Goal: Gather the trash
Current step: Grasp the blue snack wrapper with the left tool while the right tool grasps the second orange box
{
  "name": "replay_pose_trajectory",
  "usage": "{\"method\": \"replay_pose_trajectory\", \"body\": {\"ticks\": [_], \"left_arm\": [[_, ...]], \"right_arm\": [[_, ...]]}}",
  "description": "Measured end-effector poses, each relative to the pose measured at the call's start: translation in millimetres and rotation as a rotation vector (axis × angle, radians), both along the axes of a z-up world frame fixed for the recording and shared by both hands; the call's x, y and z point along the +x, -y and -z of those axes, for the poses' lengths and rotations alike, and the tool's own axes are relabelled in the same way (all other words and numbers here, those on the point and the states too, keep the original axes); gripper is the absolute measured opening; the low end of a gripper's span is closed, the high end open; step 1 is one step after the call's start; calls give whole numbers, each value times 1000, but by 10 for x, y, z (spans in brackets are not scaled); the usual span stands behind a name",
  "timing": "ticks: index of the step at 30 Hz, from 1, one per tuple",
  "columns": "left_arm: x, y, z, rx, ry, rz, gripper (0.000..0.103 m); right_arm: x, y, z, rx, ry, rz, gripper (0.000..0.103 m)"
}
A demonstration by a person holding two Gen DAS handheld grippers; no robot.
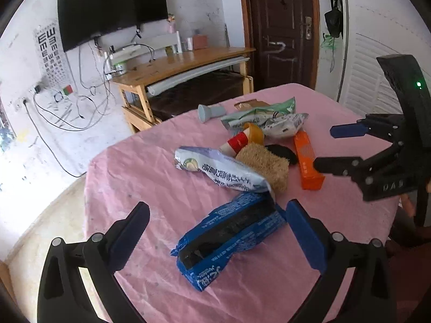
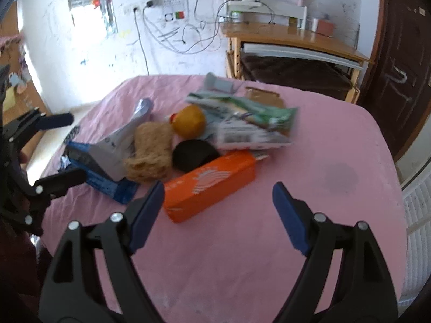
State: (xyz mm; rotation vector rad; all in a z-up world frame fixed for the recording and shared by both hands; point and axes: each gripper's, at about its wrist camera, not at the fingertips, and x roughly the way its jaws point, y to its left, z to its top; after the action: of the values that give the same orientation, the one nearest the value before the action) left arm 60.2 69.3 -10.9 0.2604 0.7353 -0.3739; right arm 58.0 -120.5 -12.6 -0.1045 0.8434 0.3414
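A: Left wrist view: left gripper spread wide, empty, straddling the blue wrapper on the pink tablecloth.

B: Right gripper likewise released, near the orange box. Wrapper looks light, crinkly, slippery; pinch mid-length.

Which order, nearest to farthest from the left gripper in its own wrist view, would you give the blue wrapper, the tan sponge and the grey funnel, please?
From the left gripper:
1. Blue wrapper, lying between its open fingers.
2. Tan sponge, mid-table, beyond the white bag.
3. Grey funnel, near the table's far edge.
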Motion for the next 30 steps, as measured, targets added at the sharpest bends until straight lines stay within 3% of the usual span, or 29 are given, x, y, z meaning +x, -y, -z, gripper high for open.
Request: {"method": "replay_pose_trajectory", "body": {"ticks": [4,7,12,17,30], "left_arm": [[95,2,160,1,-47,41,95],[85,-14,249,-13,-108,73,86],[-77,-44,356,-37,-178,115,54],[-232,-80,313,-93,-173,120,35],[-537,12,135,-185,-113,222,32]], "right_arm": [[23,-72,48,-27,-15,3,79],[30,-106,67,-42,-23,12,83],[41,-175,97,-44,-34,28,84],[65,-292,132,-55,-41,30,84],[157,-36,213,-77,-72,128,84]]}}
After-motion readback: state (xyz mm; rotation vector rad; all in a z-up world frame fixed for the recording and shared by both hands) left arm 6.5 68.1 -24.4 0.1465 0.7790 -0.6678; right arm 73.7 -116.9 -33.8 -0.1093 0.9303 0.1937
